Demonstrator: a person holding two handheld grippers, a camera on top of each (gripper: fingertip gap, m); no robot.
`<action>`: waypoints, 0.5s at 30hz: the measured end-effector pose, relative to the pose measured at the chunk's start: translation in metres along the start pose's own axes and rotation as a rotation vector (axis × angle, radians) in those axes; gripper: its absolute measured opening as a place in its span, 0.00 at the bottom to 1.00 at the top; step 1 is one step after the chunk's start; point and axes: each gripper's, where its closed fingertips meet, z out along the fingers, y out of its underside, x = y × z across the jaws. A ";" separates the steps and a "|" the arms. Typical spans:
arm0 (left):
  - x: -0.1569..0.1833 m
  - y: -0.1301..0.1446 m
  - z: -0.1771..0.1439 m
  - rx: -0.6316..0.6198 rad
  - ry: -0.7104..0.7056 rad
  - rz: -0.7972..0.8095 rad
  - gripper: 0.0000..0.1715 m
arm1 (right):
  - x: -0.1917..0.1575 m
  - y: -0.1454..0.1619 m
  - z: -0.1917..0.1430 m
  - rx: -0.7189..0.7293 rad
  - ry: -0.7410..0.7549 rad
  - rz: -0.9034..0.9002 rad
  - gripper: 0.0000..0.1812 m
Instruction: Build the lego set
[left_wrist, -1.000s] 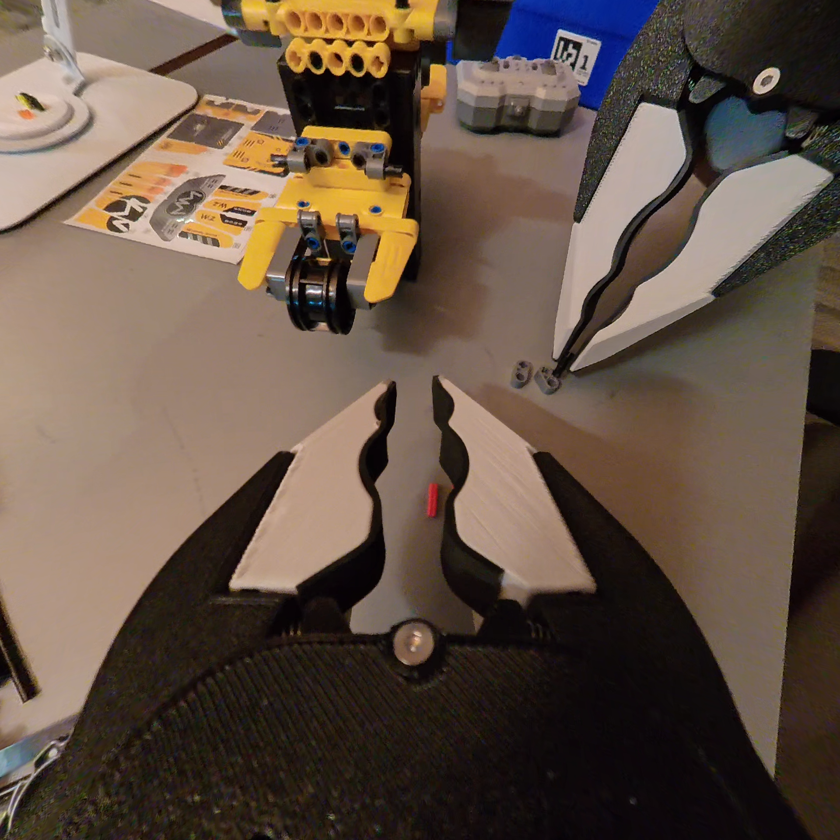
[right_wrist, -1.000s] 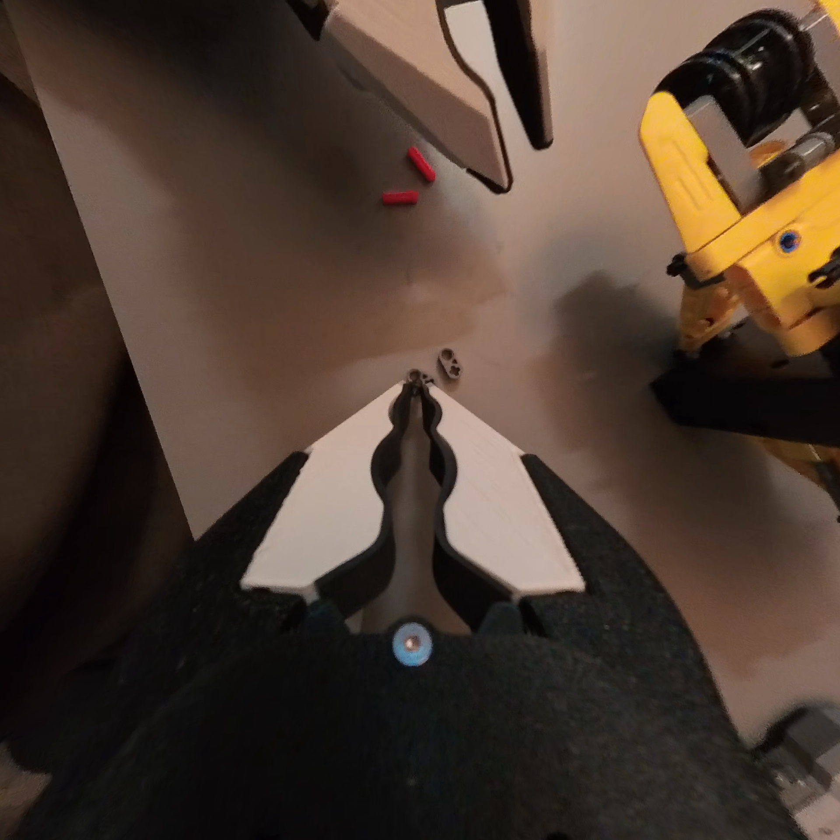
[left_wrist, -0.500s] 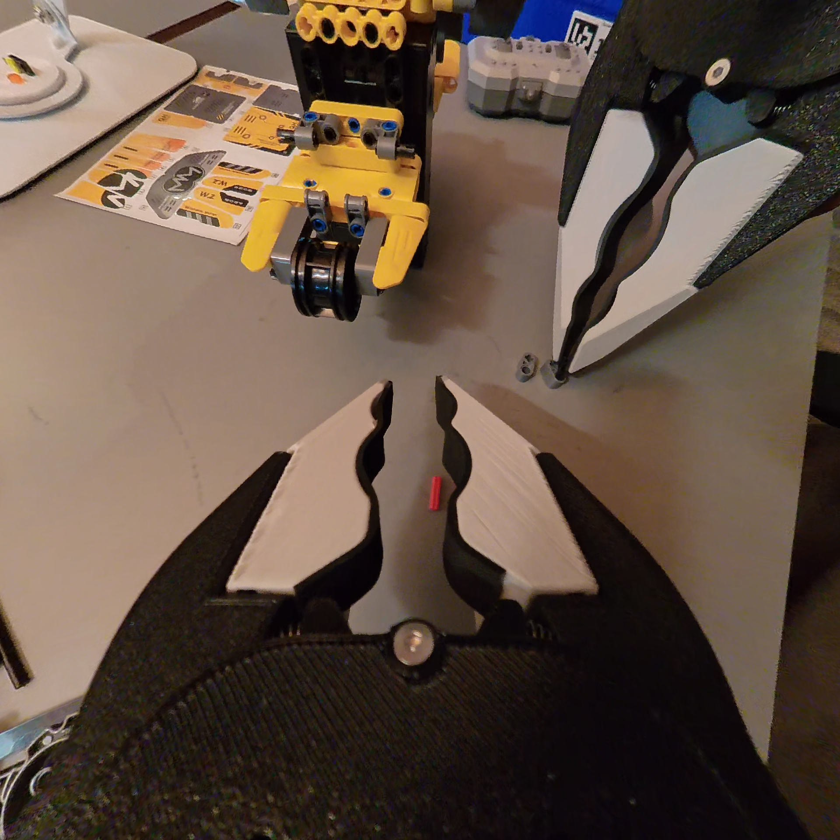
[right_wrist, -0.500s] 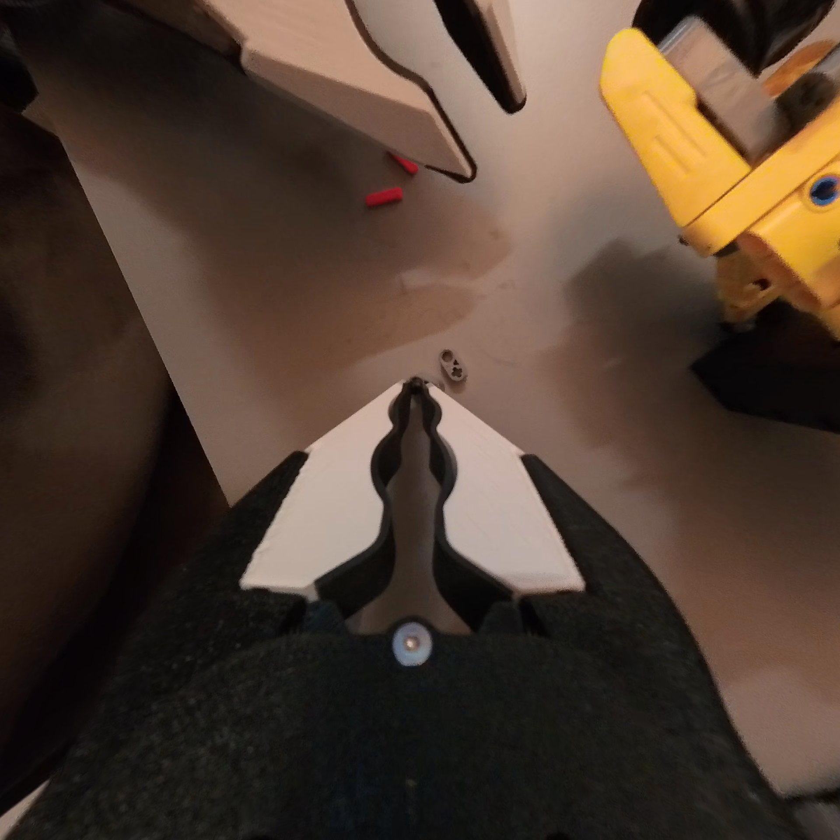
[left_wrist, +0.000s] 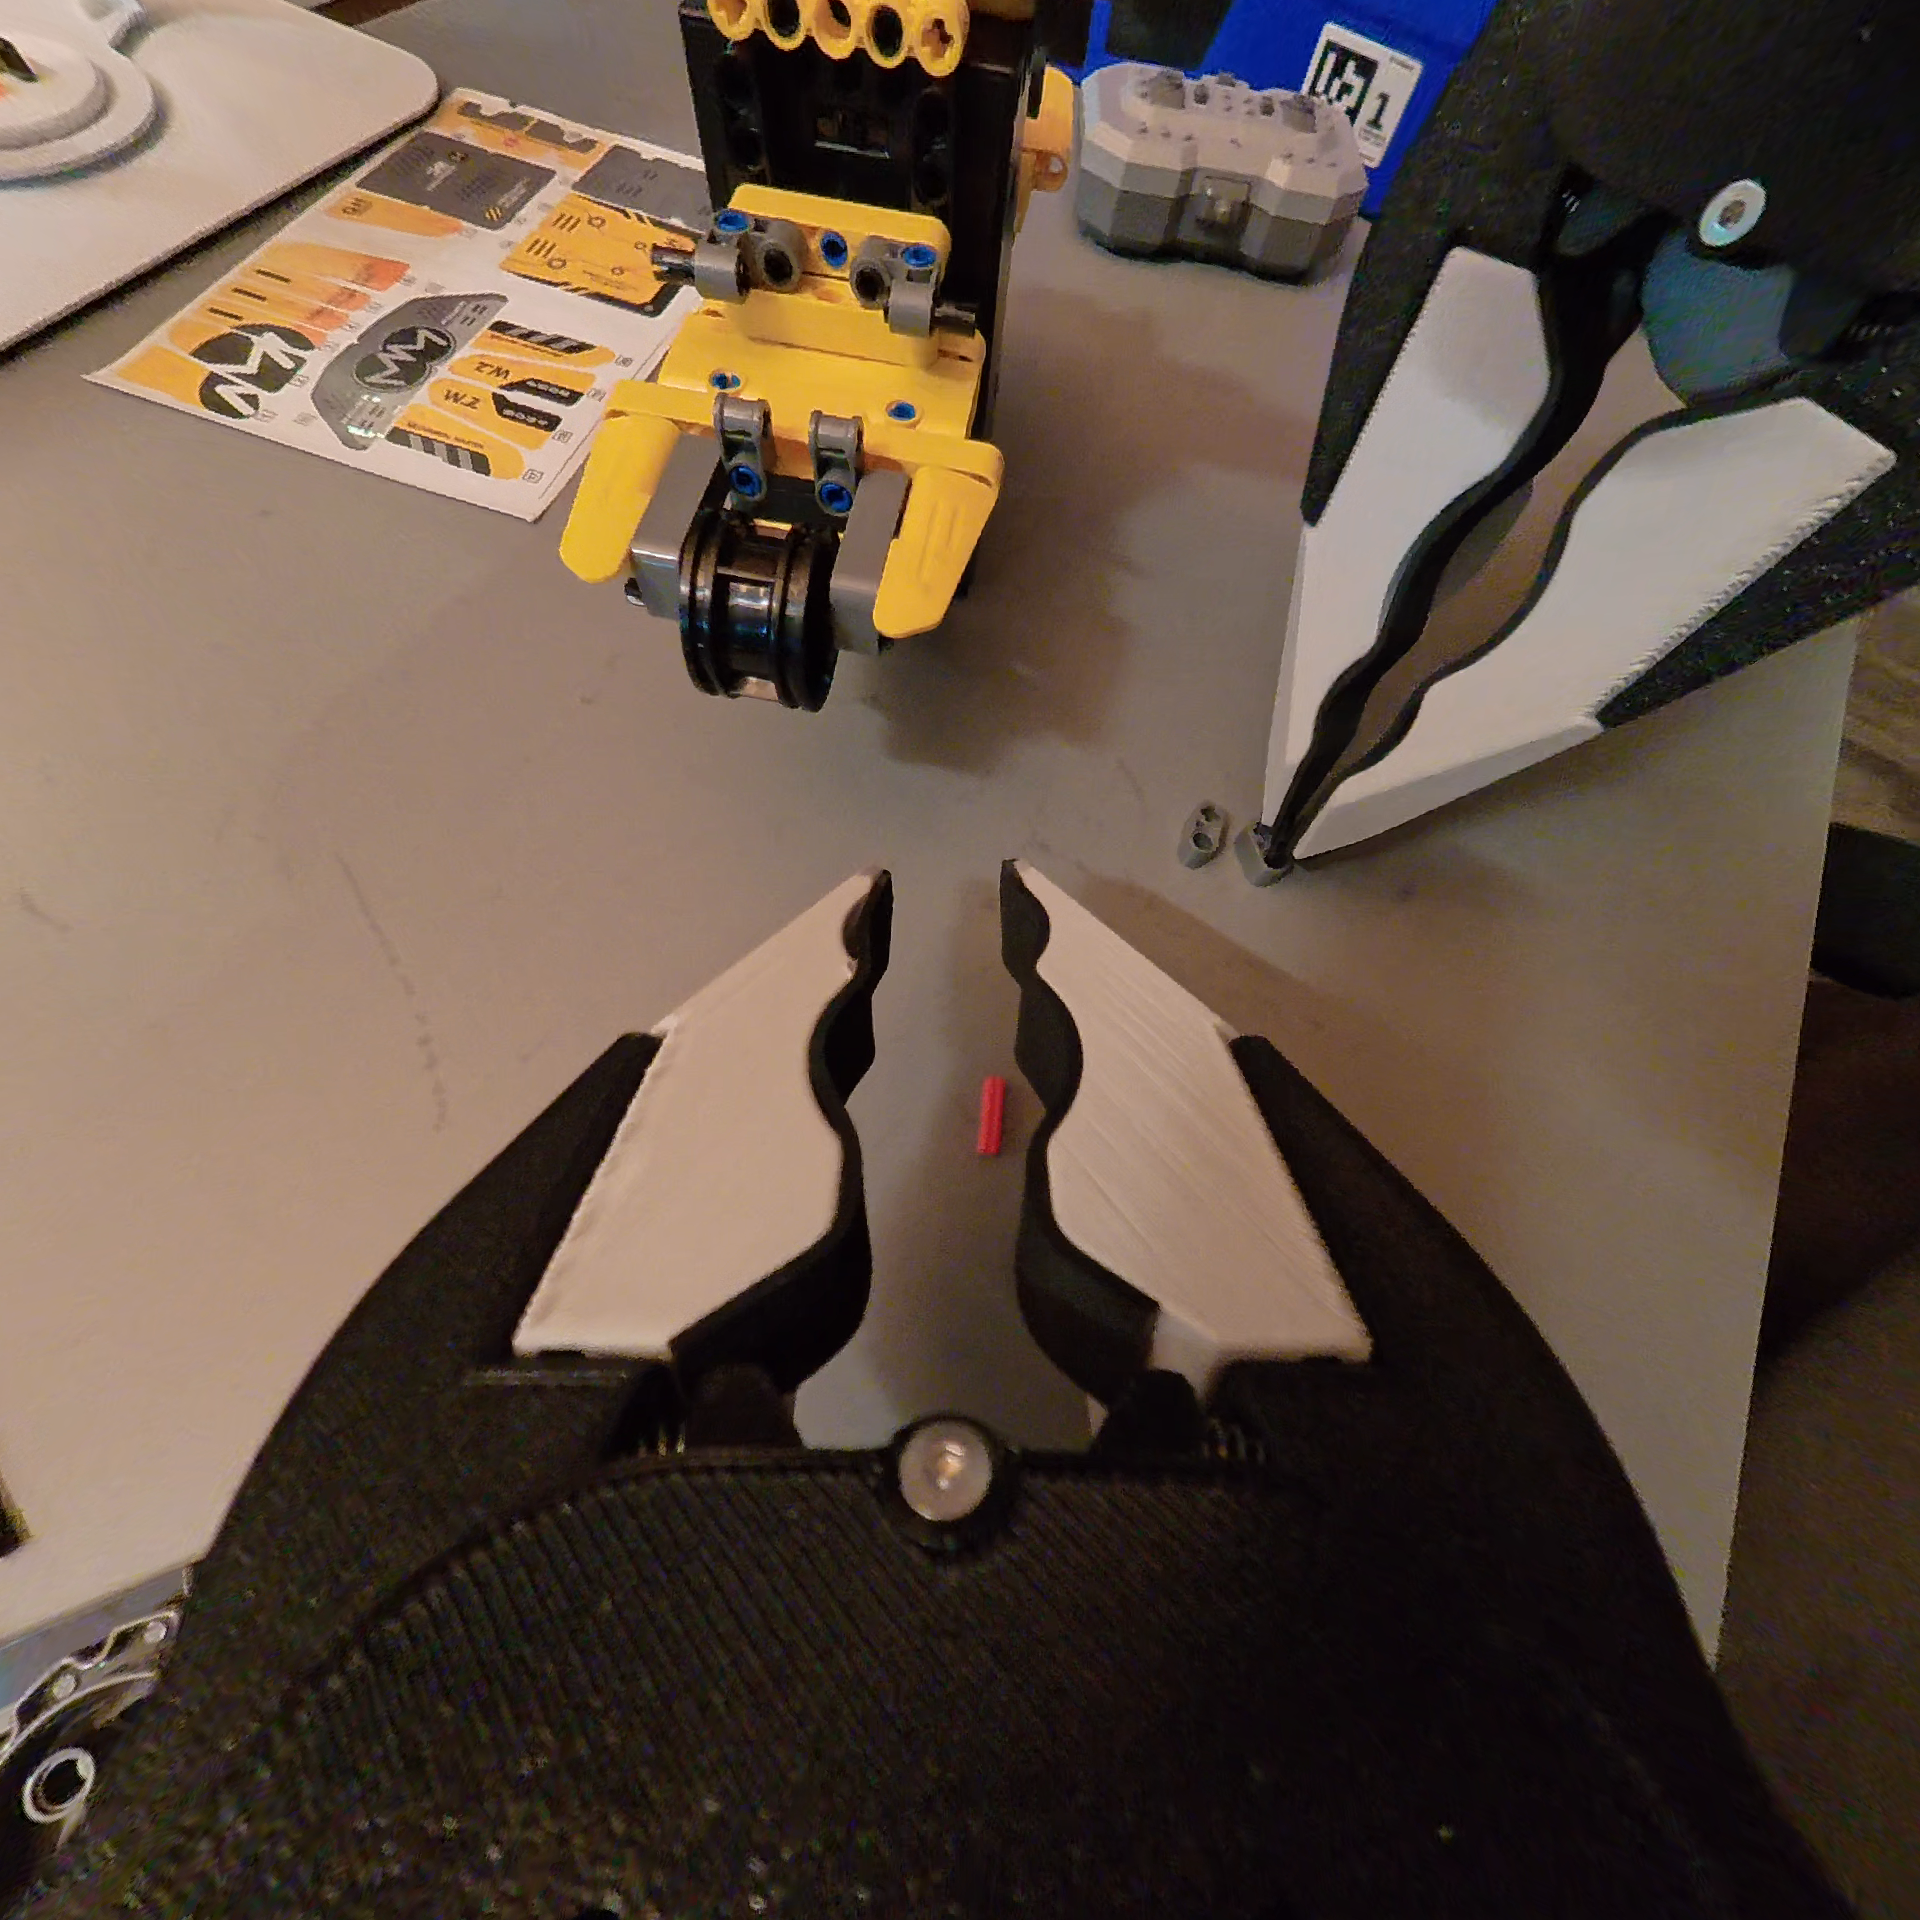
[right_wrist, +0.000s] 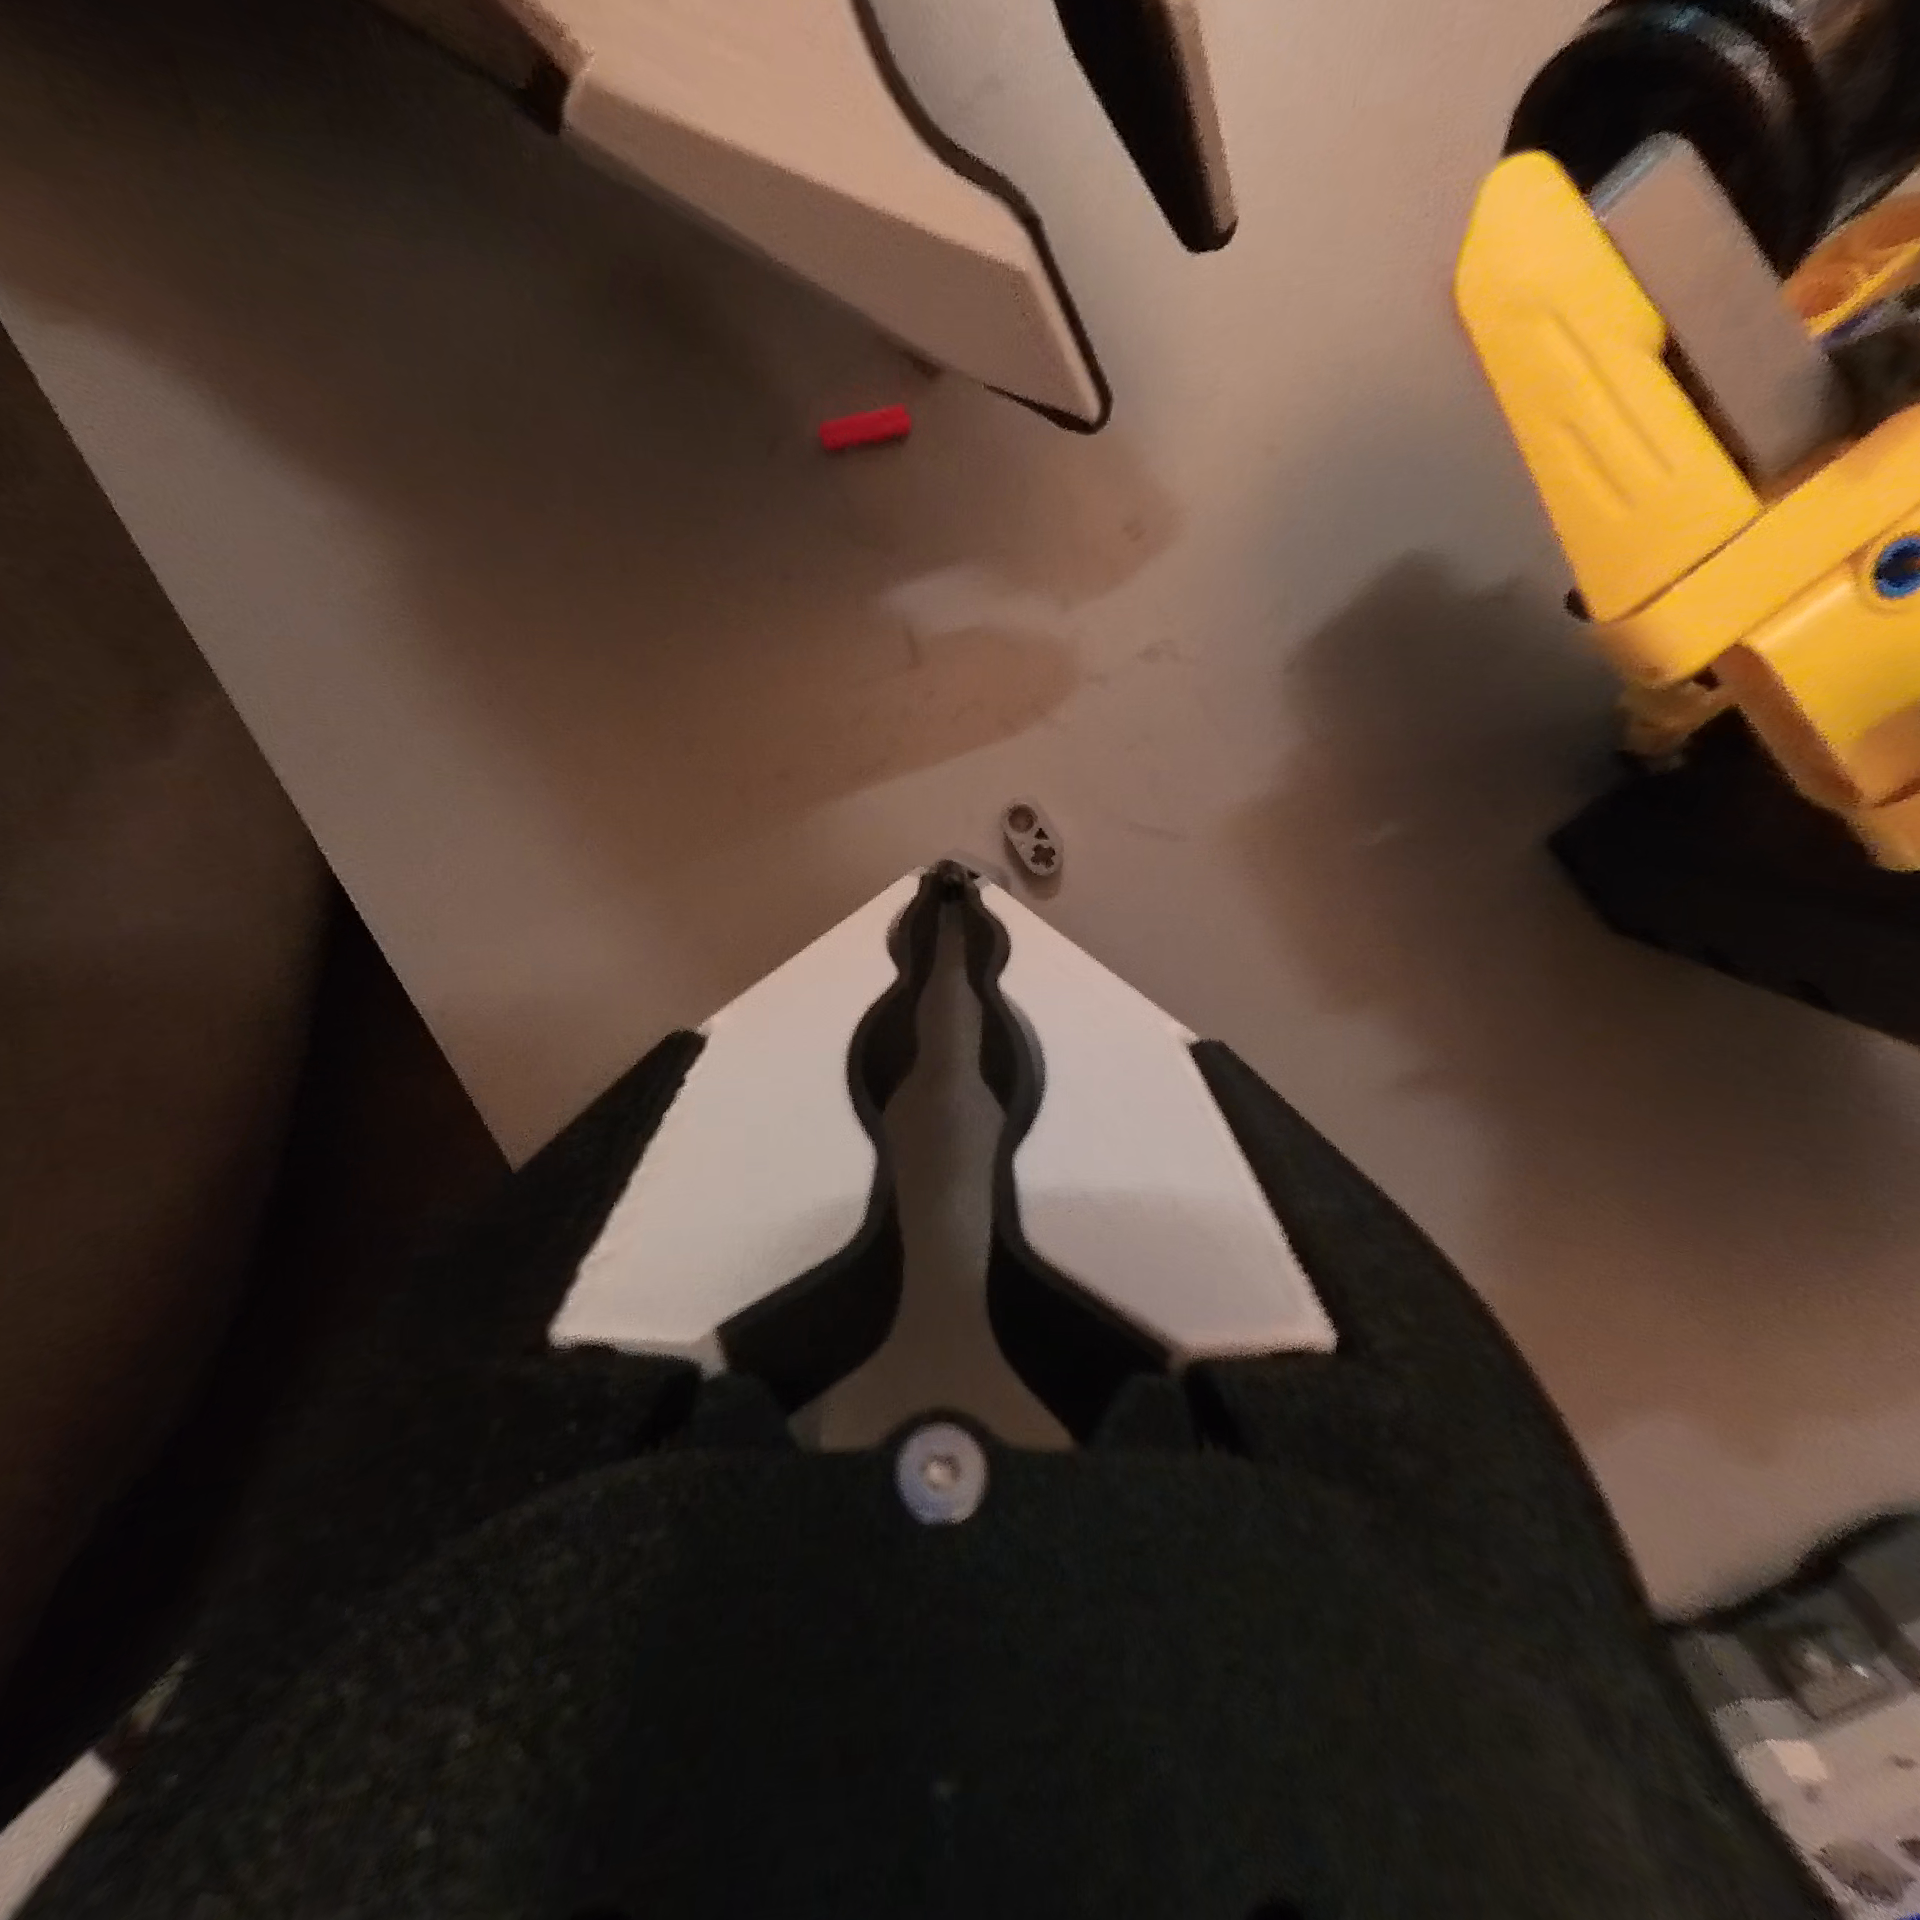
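My right gripper (right_wrist: 951, 878) is shut, its tips pinching a small grey connector piece (left_wrist: 1255, 858) at the surface of the grey table (left_wrist: 312, 935). A second grey connector (right_wrist: 1036, 840) lies flat just beside the tips. My left gripper (left_wrist: 945, 878) is open and empty, held low over the table. A small red pin (left_wrist: 992, 1115) lies on the table between its fingers. In the right wrist view a red pin (right_wrist: 864, 428) lies beside the left gripper's finger (right_wrist: 831, 208). A yellow and black brick model with a black wheel (left_wrist: 753, 613) stands ahead of the left gripper.
A sticker sheet (left_wrist: 395, 332) lies left of the model. A grey battery box (left_wrist: 1216, 187) and a blue box (left_wrist: 1226, 42) sit behind it. A white pad (left_wrist: 229, 135) is at the far left. The table's right edge (left_wrist: 1808, 935) runs close to the right gripper. About 8 cm separates my left fingertips from my right.
The right gripper's body has swung closer over its pinched piece, which now stands more on edge. The left gripper has edged towards the model. One of two red pins is now hidden in the right view.
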 end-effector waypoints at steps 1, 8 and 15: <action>0.000 0.000 0.000 0.000 0.002 -0.003 0.09 | 0.000 0.000 0.000 0.001 0.008 -0.005 0.02; 0.000 0.002 0.000 -0.008 0.007 -0.017 0.10 | 0.005 0.005 0.004 -0.028 0.104 -0.086 0.00; 0.000 0.003 0.001 -0.018 0.013 -0.021 0.10 | 0.006 0.006 0.004 -0.019 0.104 -0.099 0.02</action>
